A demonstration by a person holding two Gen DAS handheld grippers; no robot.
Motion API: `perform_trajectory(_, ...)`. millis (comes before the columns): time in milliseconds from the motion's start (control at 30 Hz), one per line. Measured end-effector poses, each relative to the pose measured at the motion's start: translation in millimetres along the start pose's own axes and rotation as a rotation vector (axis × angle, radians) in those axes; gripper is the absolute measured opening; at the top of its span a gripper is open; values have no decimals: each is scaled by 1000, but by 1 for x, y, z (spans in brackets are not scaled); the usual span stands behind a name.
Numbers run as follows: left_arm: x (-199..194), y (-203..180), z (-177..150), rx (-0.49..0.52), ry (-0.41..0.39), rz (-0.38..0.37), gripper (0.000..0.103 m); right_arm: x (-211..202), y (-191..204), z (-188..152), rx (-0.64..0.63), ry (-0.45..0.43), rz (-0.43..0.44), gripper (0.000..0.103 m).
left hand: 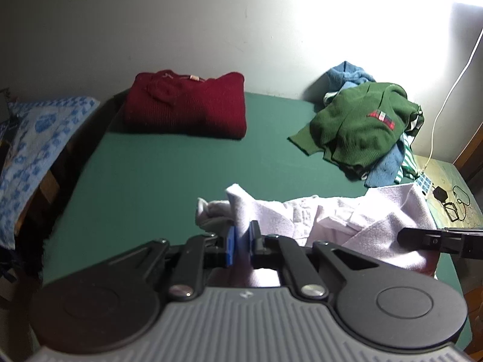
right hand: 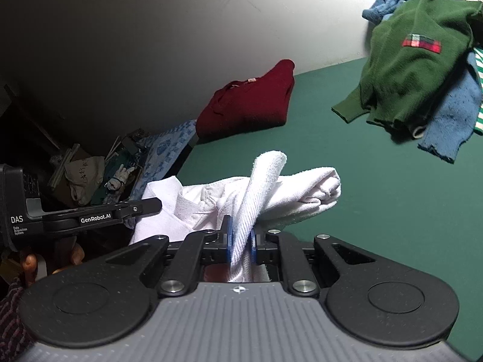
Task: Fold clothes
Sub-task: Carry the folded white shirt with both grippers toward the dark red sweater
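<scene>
A pale pink-white garment [left hand: 332,217] hangs bunched between both grippers above the green bed [left hand: 157,175]. My left gripper [left hand: 241,241] is shut on a fold of its edge, blue pads pressed into the cloth. My right gripper [right hand: 241,244] is shut on another ribbed fold of the same garment [right hand: 271,187], a rolled sleeve sticking out past the pads. The right gripper's fingers [left hand: 422,239] enter the left wrist view from the right edge. The left gripper's fingers [right hand: 132,209] show at the left of the right wrist view.
A folded dark red sweater [left hand: 187,105] lies by the wall. A heap with a green sweater [left hand: 362,123] and blue clothes [right hand: 446,114] sits at the far right. A blue patterned pillow [left hand: 33,150] lies left; a white cable [left hand: 452,84] and charger [left hand: 440,194] right. A hand [right hand: 30,262] holds the left gripper.
</scene>
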State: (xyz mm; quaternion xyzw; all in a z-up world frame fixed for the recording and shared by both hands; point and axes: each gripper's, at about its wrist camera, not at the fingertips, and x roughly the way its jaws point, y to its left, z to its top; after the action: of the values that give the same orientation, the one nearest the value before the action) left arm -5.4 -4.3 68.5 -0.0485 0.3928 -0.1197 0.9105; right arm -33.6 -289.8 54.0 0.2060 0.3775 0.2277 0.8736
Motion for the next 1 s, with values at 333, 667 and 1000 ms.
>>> perform_trajectory(333, 43, 47, 28, 2, 30, -59, 0, 47, 7, 13, 11, -13, -122, 11)
perform_trajectory(667, 96, 76, -20, -21, 214, -124, 3, 69, -26, -42, 123, 54, -289, 14)
perform_trajectory(1000, 117, 73, -31, -26, 257, -181, 16, 85, -45, -48, 103, 85, -308, 48)
